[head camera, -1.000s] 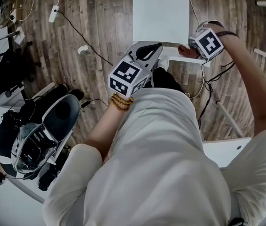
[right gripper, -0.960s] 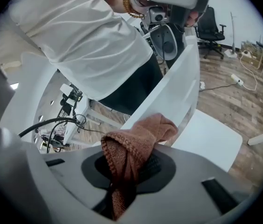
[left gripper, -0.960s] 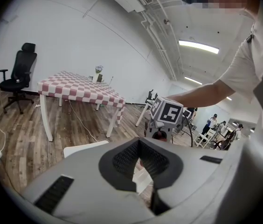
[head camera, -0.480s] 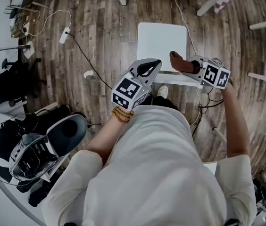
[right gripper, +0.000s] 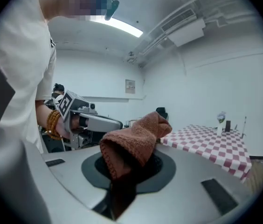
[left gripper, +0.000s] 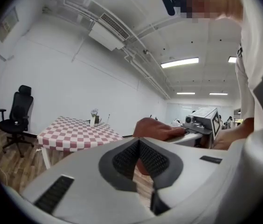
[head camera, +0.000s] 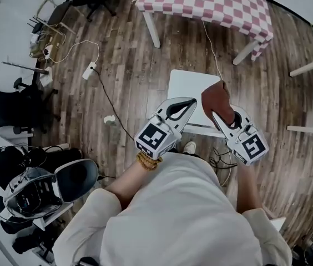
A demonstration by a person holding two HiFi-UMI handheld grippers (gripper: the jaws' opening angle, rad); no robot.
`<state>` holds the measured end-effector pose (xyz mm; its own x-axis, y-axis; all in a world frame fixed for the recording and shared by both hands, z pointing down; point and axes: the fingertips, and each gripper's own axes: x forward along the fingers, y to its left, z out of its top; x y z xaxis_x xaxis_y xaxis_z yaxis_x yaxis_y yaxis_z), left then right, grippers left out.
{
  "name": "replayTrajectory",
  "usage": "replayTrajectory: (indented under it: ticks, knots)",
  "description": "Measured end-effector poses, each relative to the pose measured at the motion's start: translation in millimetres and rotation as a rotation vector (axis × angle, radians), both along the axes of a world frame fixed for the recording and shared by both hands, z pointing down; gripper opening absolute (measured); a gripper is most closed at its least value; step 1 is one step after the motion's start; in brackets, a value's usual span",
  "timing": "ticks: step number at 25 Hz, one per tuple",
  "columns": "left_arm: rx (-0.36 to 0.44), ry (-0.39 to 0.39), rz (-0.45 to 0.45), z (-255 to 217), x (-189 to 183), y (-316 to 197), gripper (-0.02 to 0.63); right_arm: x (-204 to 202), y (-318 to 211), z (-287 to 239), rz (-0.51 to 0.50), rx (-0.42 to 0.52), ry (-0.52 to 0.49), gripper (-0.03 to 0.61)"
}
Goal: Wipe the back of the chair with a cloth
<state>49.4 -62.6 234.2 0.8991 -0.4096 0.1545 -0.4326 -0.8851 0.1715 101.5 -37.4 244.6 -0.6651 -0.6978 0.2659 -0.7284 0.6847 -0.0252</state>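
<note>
Over the right side of the white chair (head camera: 187, 90), the right gripper (head camera: 221, 115) is clamped on a rust-brown cloth (head camera: 215, 98), which bunches up out of its jaws. Beside the chair's left near corner, the left gripper (head camera: 188, 103) has its jaws pressed together on nothing. Each gripper's cube (head camera: 152, 137) bears black-and-white square markers.

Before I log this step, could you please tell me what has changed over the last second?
The right claw, shut on the rust-brown knitted cloth, lifted off the back edge of the white square-seated chair and now holds the cloth in the air over the seat. The head view tilted forward, bringing the red-and-white checked table into sight. The left claw stayed raised, shut and empty.
</note>
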Motion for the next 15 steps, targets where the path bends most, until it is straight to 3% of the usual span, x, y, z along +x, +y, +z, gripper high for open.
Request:
replayTrajectory:
  ticks: [8,15]
  knots:
    - [0.044,0.088,-0.029,-48.8,-8.7,9.4,0.029,-16.4,11.5,-77.7,0.099,0.162,-0.030,0.078]
    - [0.077,0.162,-0.022,-78.6,-5.5,18.3,0.029,-15.4,16.0,-101.2,0.137,0.202,-0.059,0.077]
